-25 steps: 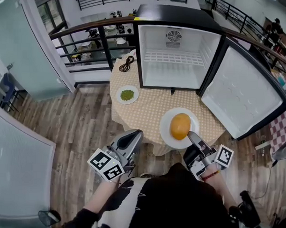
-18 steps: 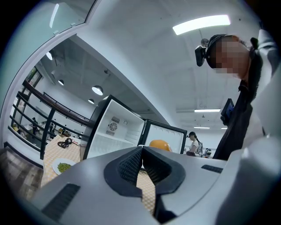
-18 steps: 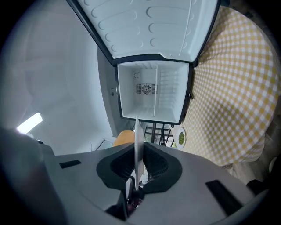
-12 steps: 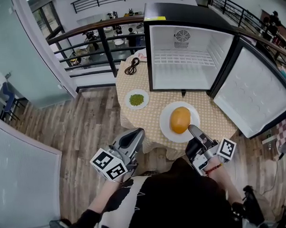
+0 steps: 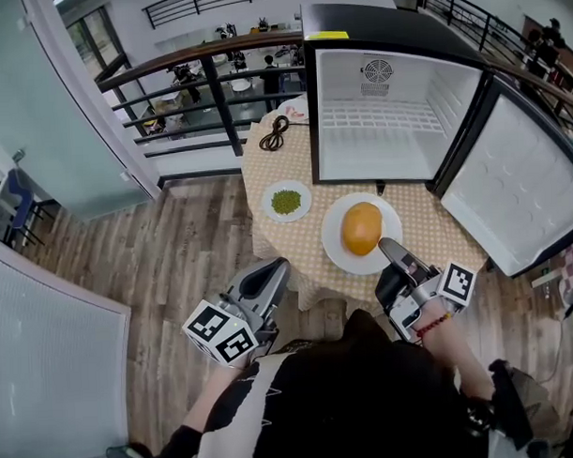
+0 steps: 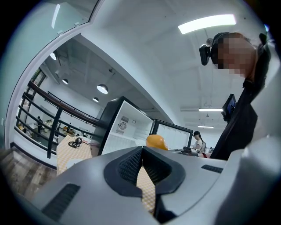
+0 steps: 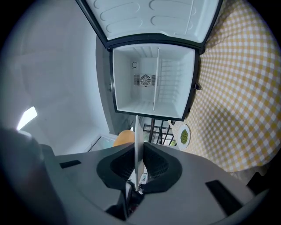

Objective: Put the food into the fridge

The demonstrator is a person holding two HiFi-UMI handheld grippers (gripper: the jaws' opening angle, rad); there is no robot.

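Observation:
An orange-yellow round food lies on a large white plate on the checked table, just in front of the open fridge. My right gripper is shut on the plate's near rim. In the right gripper view the plate stands edge-on between the pads, with the food behind it and the fridge ahead. My left gripper hangs off the table's near-left edge, shut and holding nothing. In the left gripper view its pads meet at the tip of the gripper, and the food shows beyond.
A small white plate of green food sits left of the big plate. A coiled dark cable lies at the table's far left. The fridge door swings open to the right. A dark railing runs behind the table.
The large plate with the food, held by my right gripper, has moved closer to the fridge opening. The left gripper stays in the same place, shut.

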